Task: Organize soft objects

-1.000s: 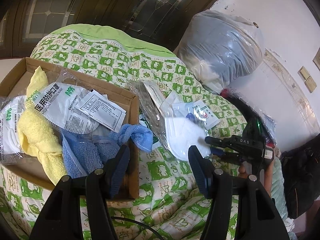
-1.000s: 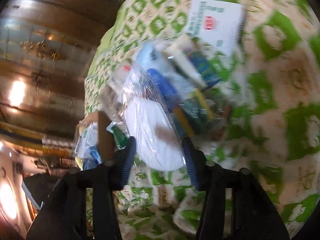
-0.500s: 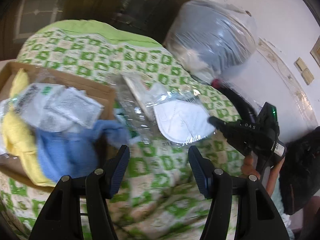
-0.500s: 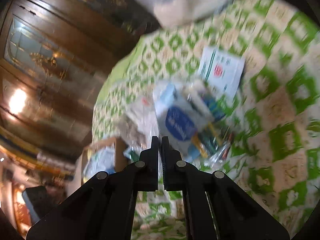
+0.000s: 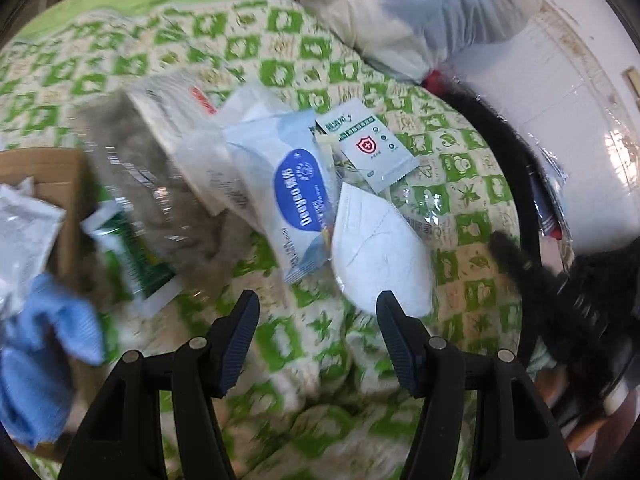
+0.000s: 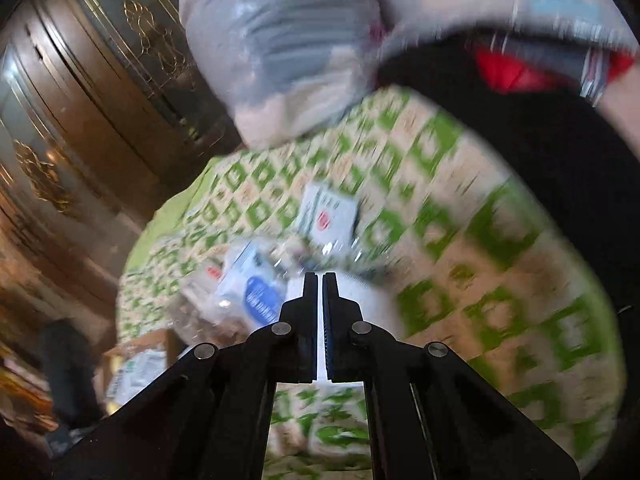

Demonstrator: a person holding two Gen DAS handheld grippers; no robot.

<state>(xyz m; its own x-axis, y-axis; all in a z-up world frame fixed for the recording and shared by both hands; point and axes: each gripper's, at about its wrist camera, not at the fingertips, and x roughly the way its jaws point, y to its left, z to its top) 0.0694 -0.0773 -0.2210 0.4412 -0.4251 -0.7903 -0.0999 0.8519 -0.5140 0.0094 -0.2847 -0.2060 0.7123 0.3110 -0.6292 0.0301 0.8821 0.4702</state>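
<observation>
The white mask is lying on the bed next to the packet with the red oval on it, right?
Not quite. The oval on that packet is blue, not red, as the left wrist view shows. The white mask does lie beside it on the bed.

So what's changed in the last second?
The right gripper closed at the mask and is now shut; whether it holds the mask is unclear. The left gripper swung from the box toward the mask. Its jaws stayed open.

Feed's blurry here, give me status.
Left gripper open, empty. Right gripper shut, apparently empty. White mask loose on quilt, wipes pack overlapping it.
</observation>
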